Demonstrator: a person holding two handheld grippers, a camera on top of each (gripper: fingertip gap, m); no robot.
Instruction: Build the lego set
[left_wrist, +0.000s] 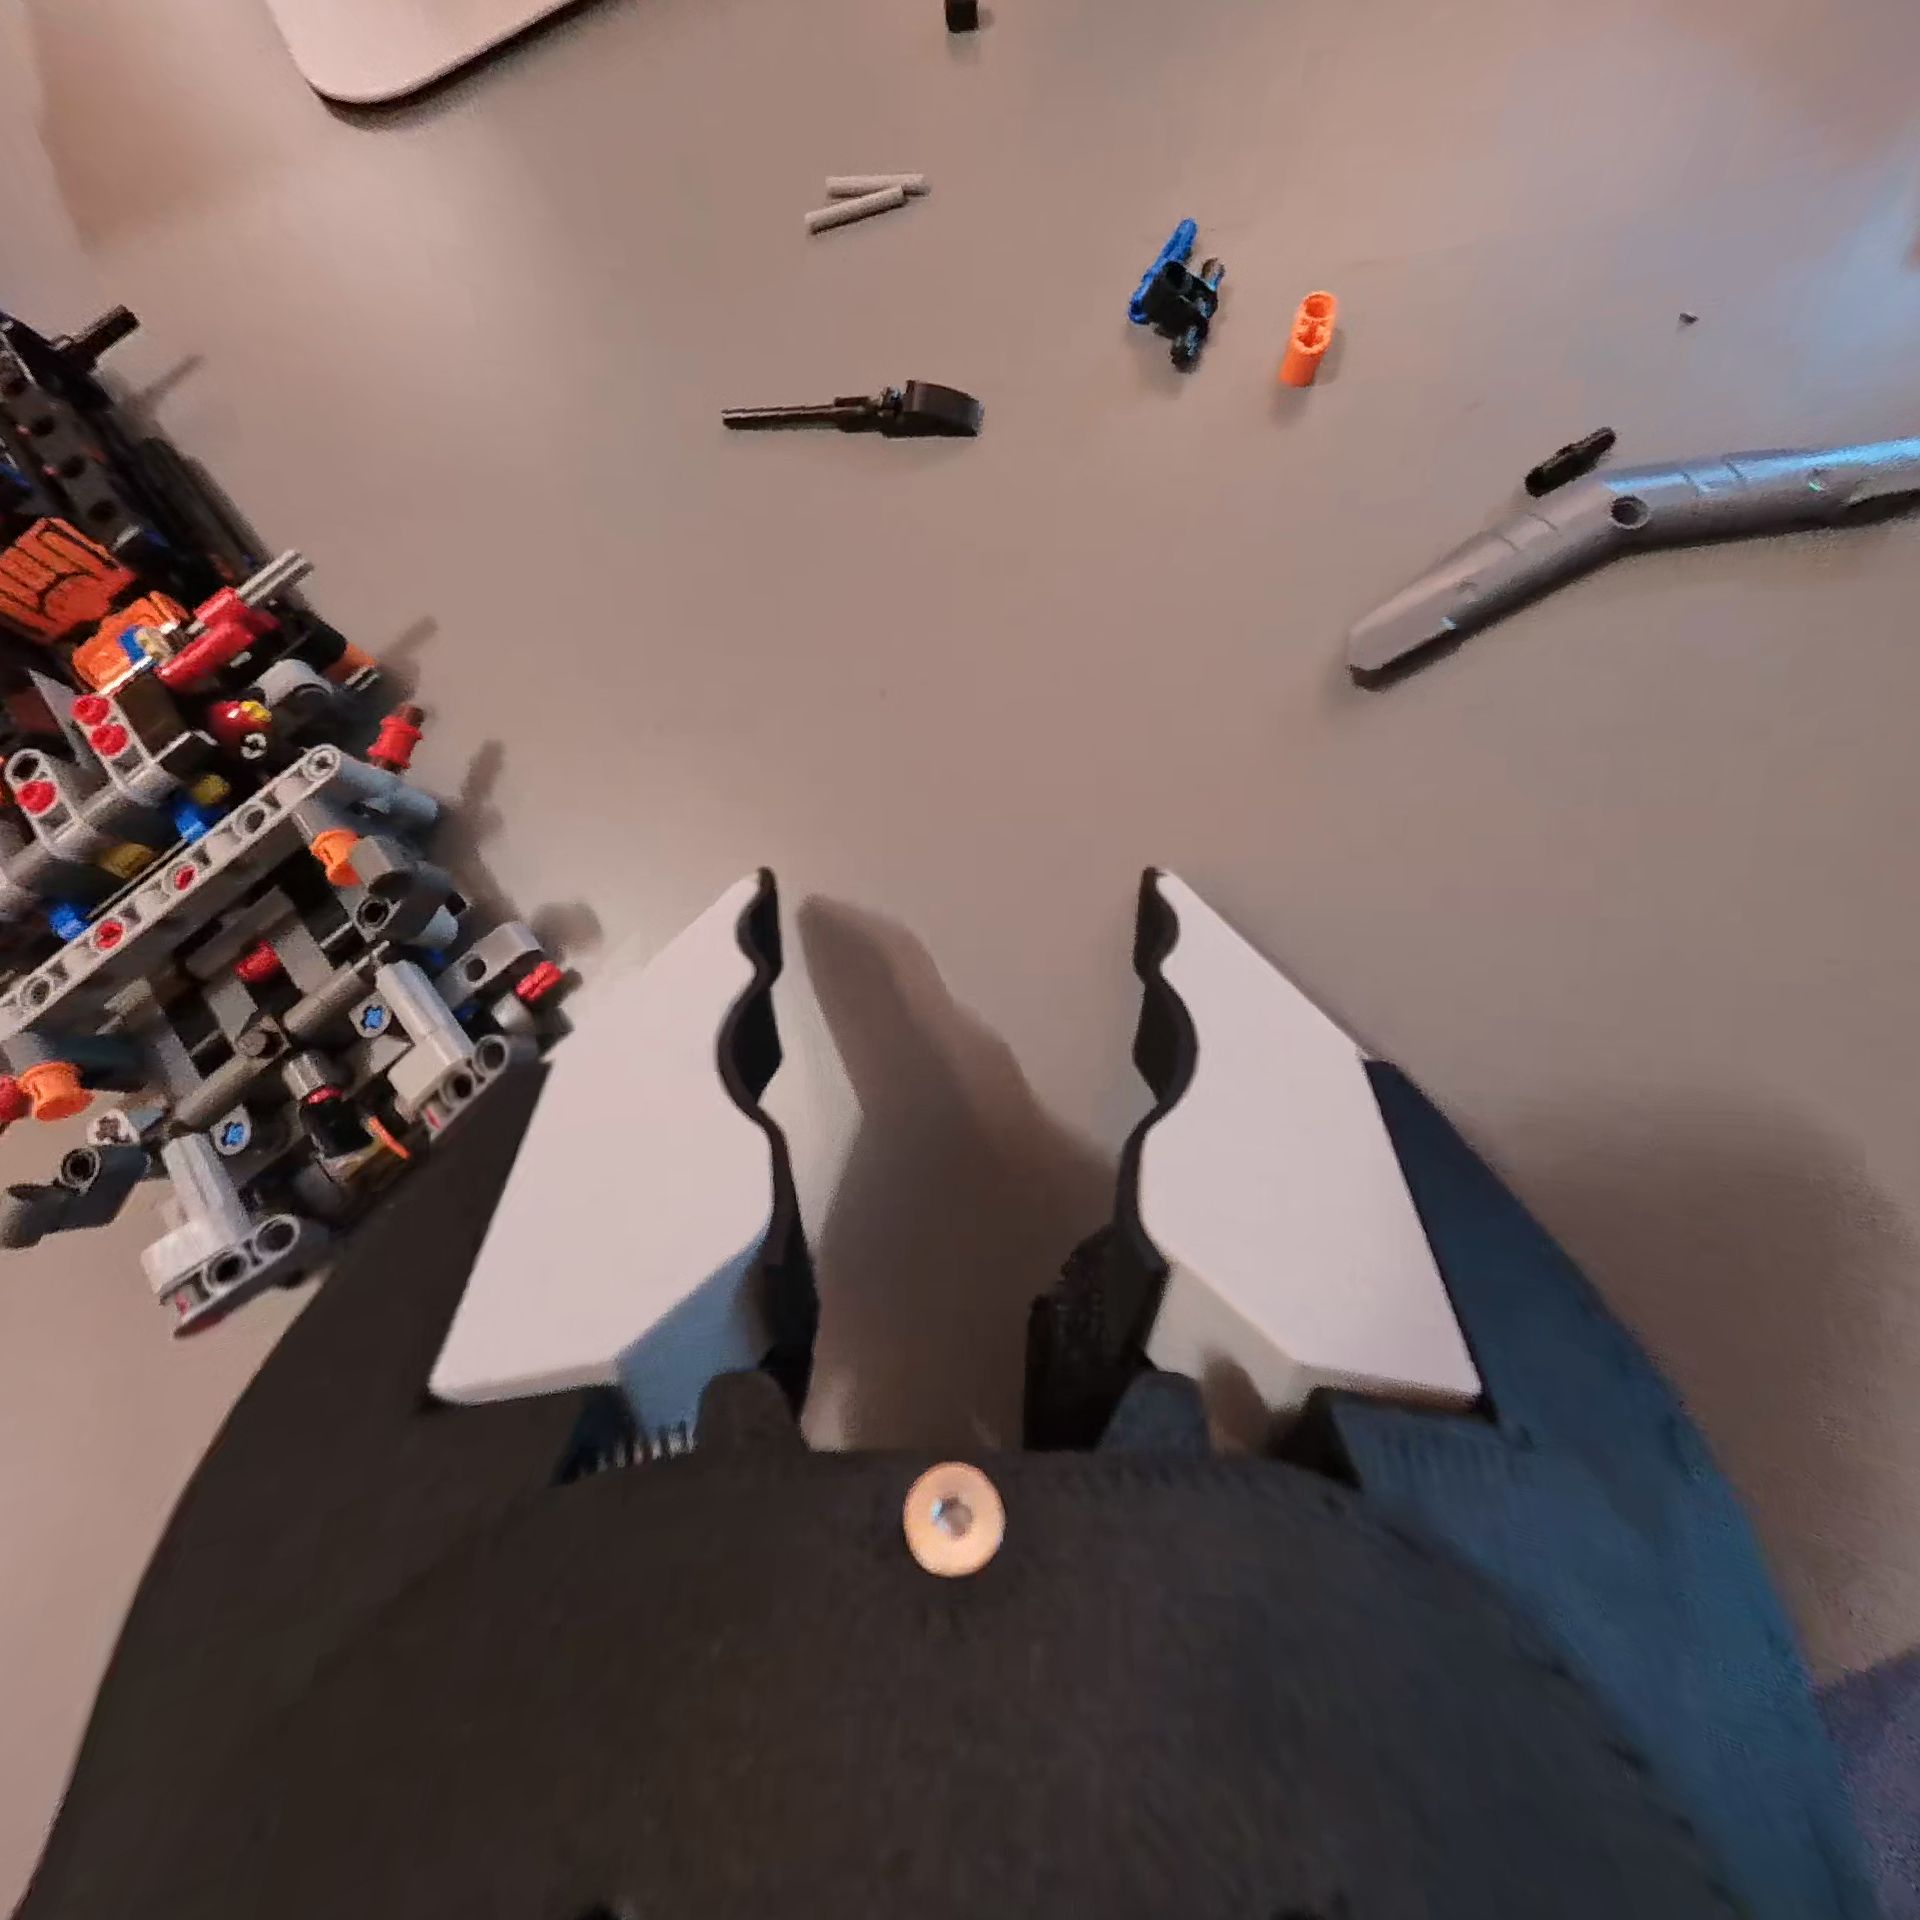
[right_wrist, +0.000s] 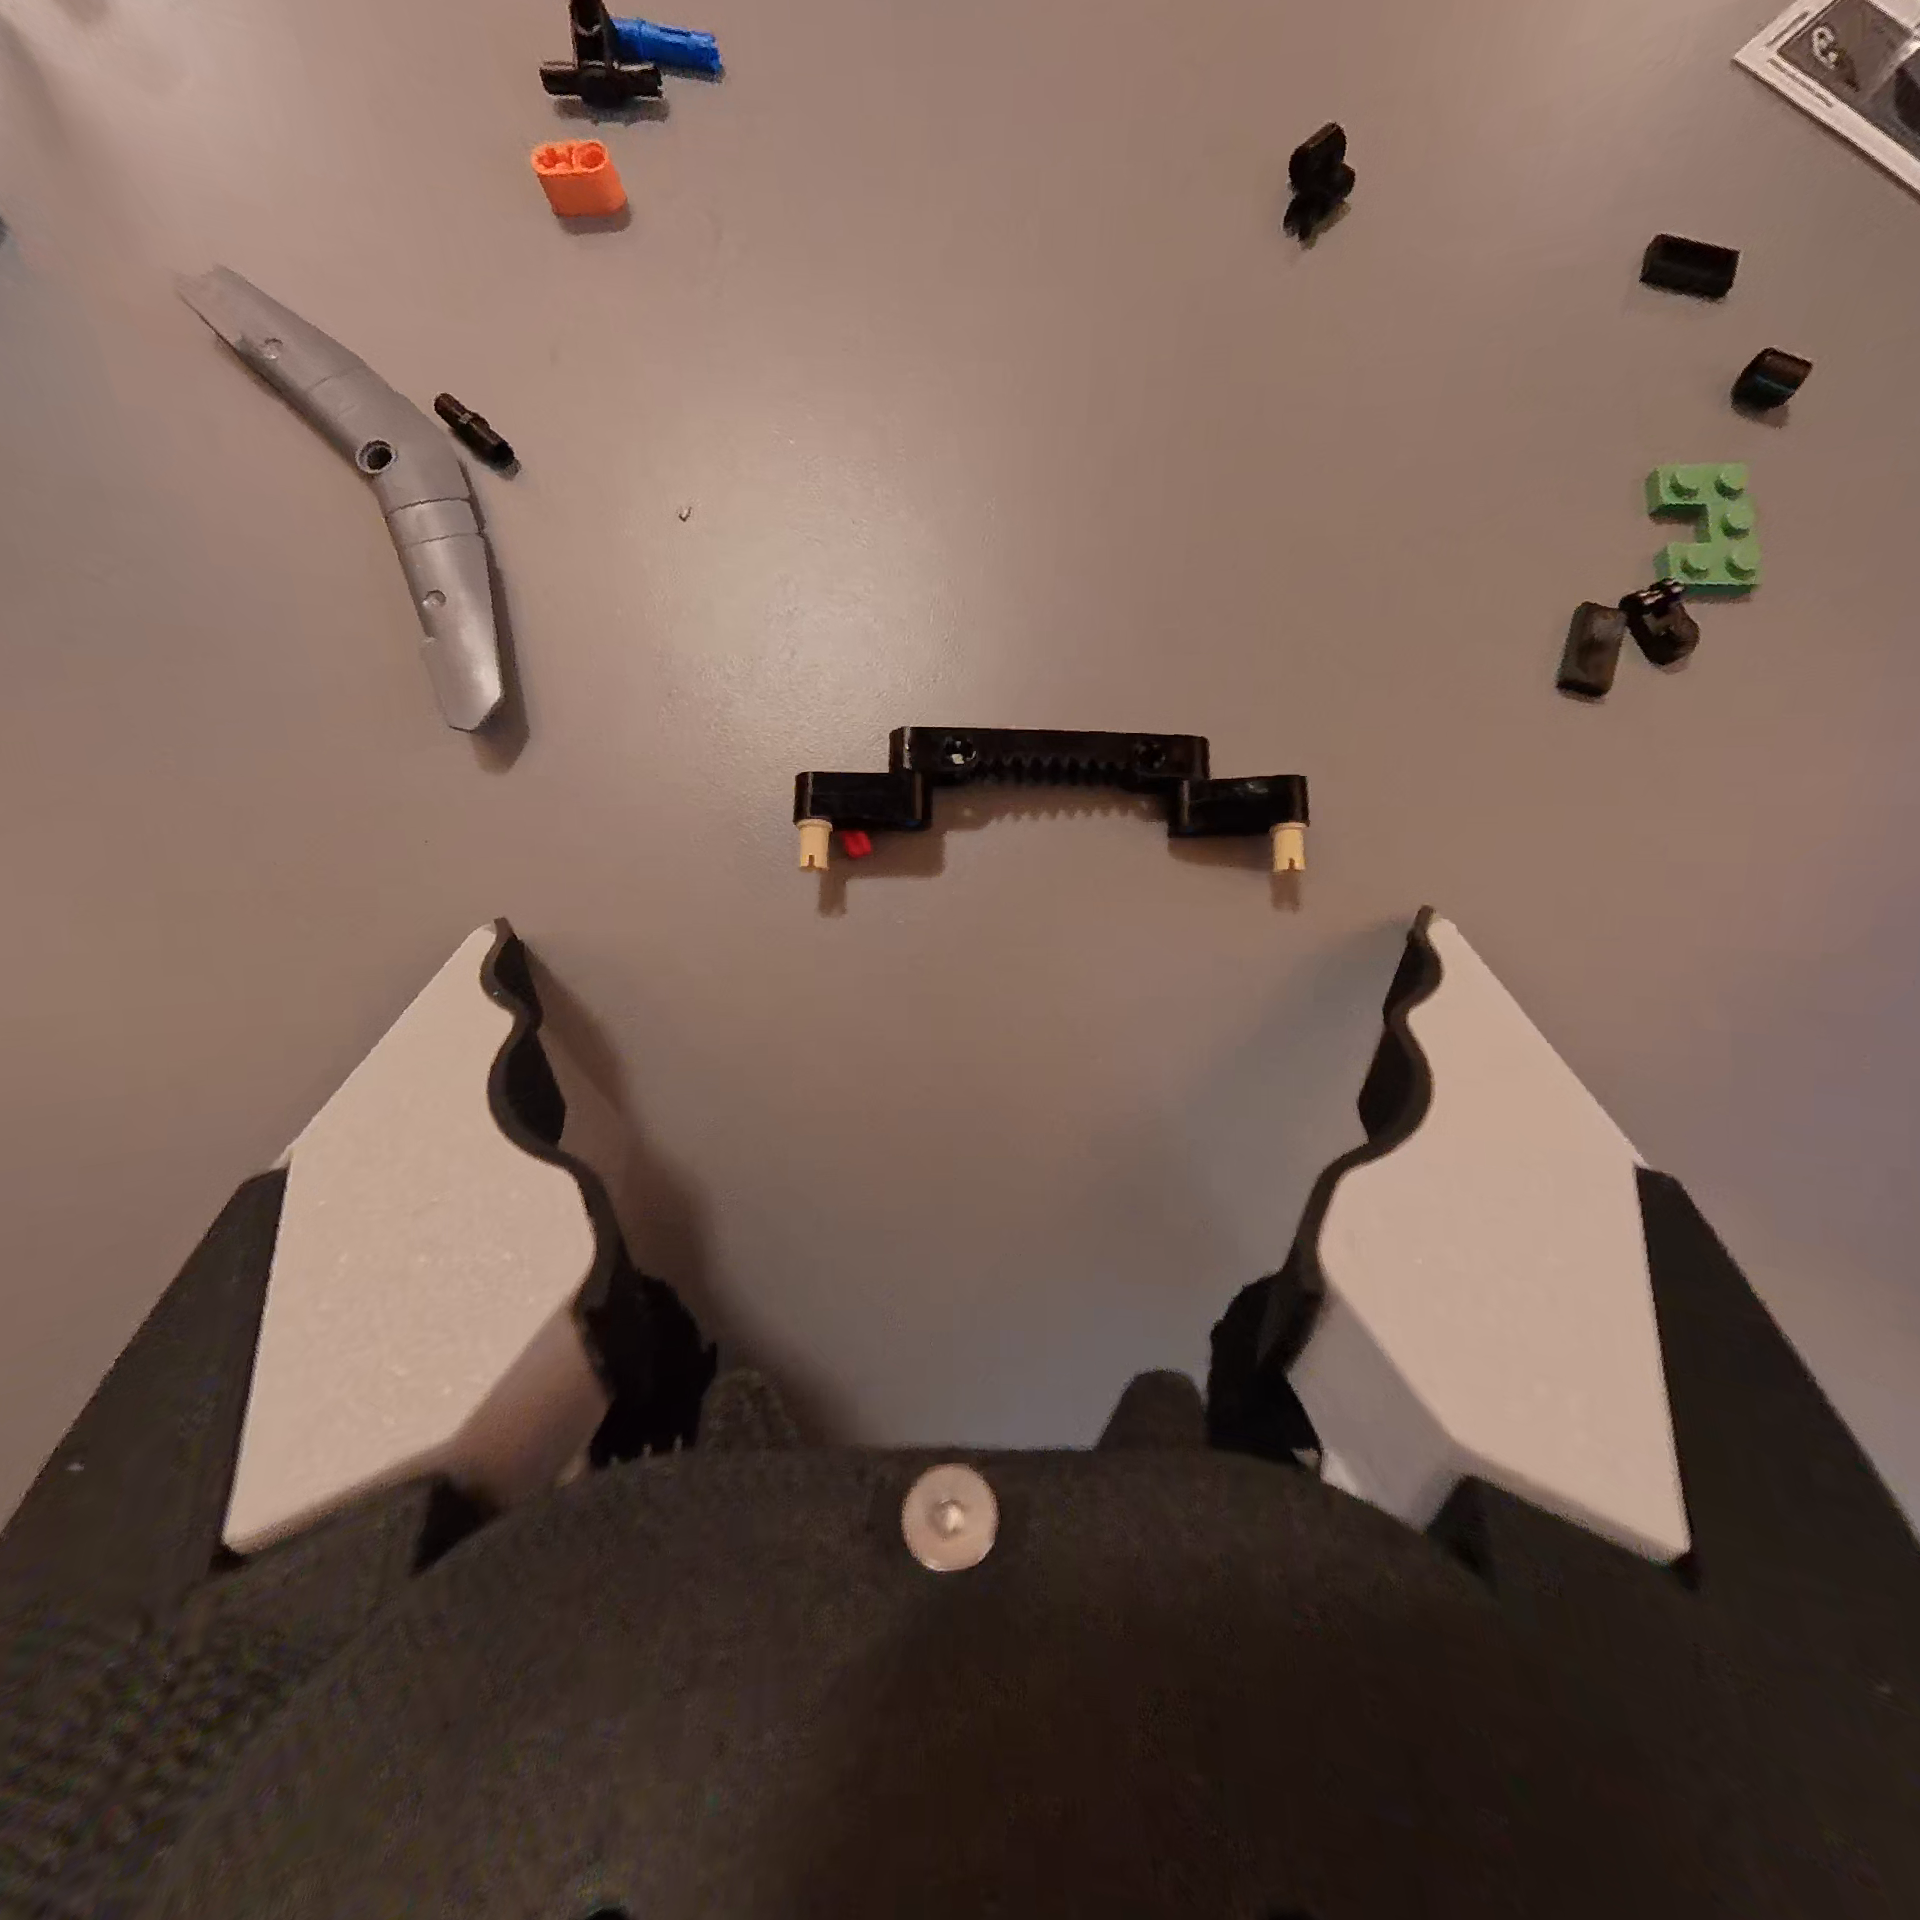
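Both pairs of tongs fill the near edge of their views, white fingers with wavy black pads. Those of the right gripper (right_wrist: 964, 925) stand spread wide with nothing between them. Straight ahead of its tips, near but apart from them, lies a black toothed rack assembly (right_wrist: 1049, 788): a geared bar joined to a short black beam at each end, with tan pins pointing back toward the tongs and a small red pin by the left one. Off to the left of the tongs rests a curved silver-grey panel (right_wrist: 416, 488) with a black pin (right_wrist: 475, 425) just beside it; farther ahead sit an orange connector (right_wrist: 580, 177) and a blue-and-black cluster (right_wrist: 623, 54). To the right lies a green notched plate (right_wrist: 1709, 528) among small black parts.

The left gripper (left_wrist: 956, 883) holds its fingers parted more narrowly, also empty, above the bare grey table (left_wrist: 1039, 675). The partly built Lego model (left_wrist: 197, 914), dense with grey beams and red, blue and orange pins, sits close against the left finger. A black axle piece (left_wrist: 862, 410) lies well ahead.

Likely next is a grab on the rack assembly. Closing across its long axis could flex the end beams or push them off their pins; a low approach could shove it away instead. The left tongs, so near the model, could snag a protruding pin if swung sideways.
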